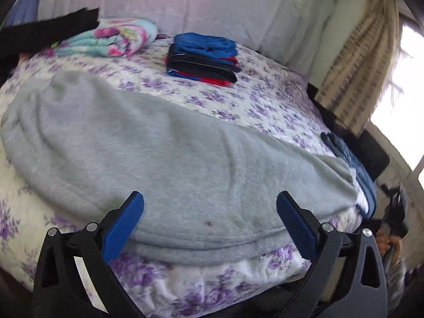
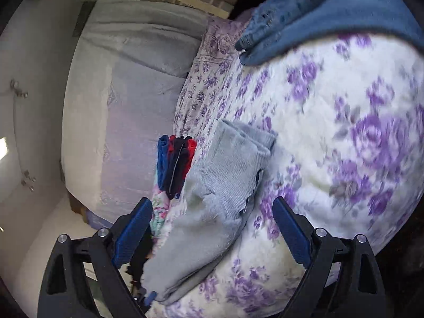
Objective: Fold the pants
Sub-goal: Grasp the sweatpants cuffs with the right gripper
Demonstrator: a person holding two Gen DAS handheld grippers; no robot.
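The pants [image 1: 164, 159] lie flat on the bed [image 1: 265, 100]. Behind them sits a pile of folded clothes [image 1: 204, 58]. A rolled blanket [image 1: 114, 38] lies left of the pile.

Floral bed [image 1: 265, 100]; grey pants [image 1: 164, 159]; folded stack [image 1: 204, 58]

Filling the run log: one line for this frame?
grey pants flat on bed | left tool open | right tool open | folded stack behind

Grey pants [image 1: 164, 159] lie spread on the floral bedspread [image 1: 251, 100], left gripper [image 1: 209, 225] jaws wide apart.
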